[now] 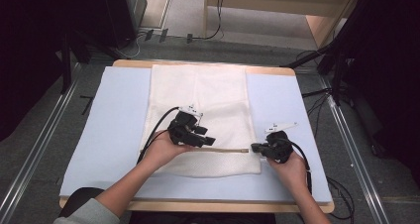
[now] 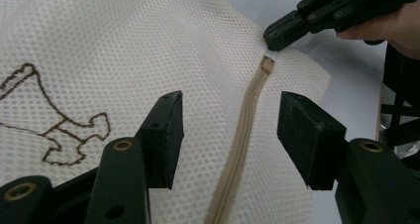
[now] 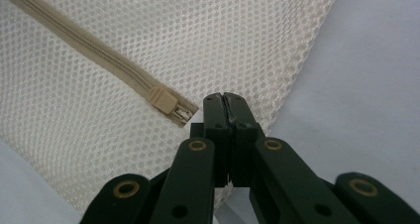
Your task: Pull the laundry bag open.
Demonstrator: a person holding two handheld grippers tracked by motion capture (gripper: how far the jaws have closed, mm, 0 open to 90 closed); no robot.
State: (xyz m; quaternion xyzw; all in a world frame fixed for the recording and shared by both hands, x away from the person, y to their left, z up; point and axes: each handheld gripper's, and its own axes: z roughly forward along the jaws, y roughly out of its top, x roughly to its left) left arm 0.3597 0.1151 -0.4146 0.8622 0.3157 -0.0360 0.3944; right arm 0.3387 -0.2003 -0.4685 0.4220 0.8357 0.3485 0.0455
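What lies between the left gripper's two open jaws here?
In the left gripper view, the mesh bag and its beige zipper lie between the left gripper's open jaws; the zipper runs up to the right gripper.

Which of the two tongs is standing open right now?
The left tongs, poised over the beige zipper, jaws apart. The right tongs are shut at the mesh bag's edge, near the zipper pull.

A mesh bag (image 1: 208, 120) lies on a mat (image 1: 114, 125) covering the table (image 1: 208, 204), reaching from the far edge toward the near edge, about midway between left and right. Its zipper (image 1: 228, 150) runs crosswise near the bag's near end, the slider (image 3: 162, 99) at the right.
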